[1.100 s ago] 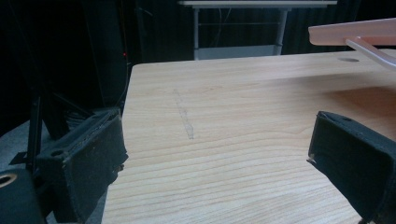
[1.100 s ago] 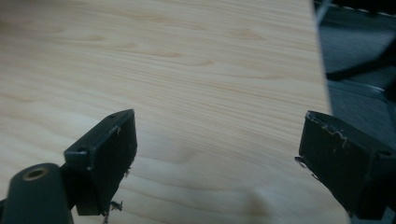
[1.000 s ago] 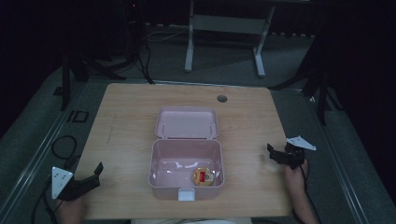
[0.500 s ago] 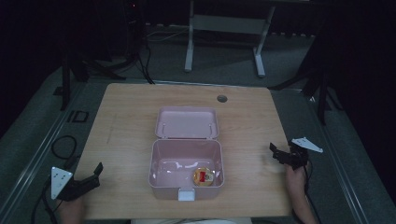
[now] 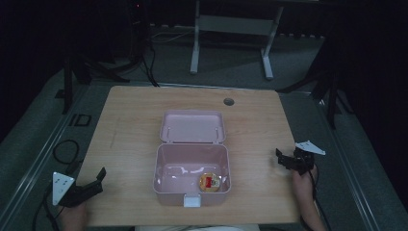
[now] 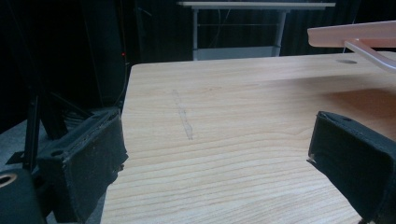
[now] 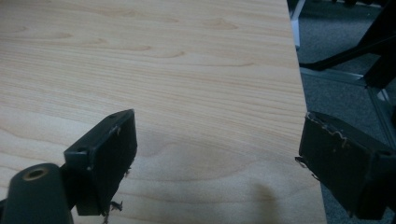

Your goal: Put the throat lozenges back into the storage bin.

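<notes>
Pink lidded box (image 5: 191,178) sits mid-table, lid (image 5: 193,127) flipped back flat on the far side, w/ a small round yellow-and-red item (image 5: 210,182) inside, in the near-right corner of the tub. White latch tab (image 5: 191,200) on the box's near wall.

Left gripper (image 5: 98,179) rests at the near-left corner of the wooden table (image 5: 134,120), jaws spread wide, nothing btwn them. Box is off to that gripper's right, well apart from its fingertips, not touching. In the left gripper view the two black pads (image 6: 93,158) stand far apart w/ bare wood btwn; the edge of the pink lid (image 6: 355,36) pokes in at upper right, beyond and to the side of the right-hand pad. A faint grey scuff (image 6: 183,116) runs along the wood ahead of the fingers.

Right gripper (image 5: 284,160) is at the table's right edge, about level w/ the tub, also spread open and empty. Box lies to its left, clear gap of bare wood btwn fingertips and the tub wall. Round item is the nearer part of the contents to this gripper, but still well apart. Right gripper view: the black pads (image 7: 107,154) set wide, one over wood, the other hanging past the table edge (image 7: 303,116) over grey floor (image 7: 341,42).

Cable hole (image 5: 228,101) far side of the table, well beyond both sets of fingers.
</notes>
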Demonstrator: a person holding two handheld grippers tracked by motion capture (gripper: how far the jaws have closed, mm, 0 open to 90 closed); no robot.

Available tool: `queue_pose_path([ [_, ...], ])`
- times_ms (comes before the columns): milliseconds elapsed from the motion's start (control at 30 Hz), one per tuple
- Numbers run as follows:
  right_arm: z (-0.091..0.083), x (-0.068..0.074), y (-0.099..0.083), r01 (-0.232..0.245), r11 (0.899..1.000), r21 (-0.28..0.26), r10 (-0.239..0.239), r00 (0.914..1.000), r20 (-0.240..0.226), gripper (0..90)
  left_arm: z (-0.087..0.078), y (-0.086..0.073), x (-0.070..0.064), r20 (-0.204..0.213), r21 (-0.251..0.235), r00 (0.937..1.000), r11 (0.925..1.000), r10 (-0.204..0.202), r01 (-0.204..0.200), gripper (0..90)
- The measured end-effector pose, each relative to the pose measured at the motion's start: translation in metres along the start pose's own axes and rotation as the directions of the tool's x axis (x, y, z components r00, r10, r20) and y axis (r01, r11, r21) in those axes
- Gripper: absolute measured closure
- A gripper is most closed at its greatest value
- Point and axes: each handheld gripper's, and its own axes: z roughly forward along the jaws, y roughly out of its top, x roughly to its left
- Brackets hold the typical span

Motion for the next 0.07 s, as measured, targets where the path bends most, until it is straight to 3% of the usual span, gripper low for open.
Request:
queue_pose_path([
  [67, 0.0002, 0.0003, 0.0001, 0.0, 1.0, 0.004, 0.0, 1.0, -0.001, 11.2, 0.0003, 0.0001, 0.0, 0.001, 0.001, 1.0, 1.0, -0.002, 0.002, 4.2],
])
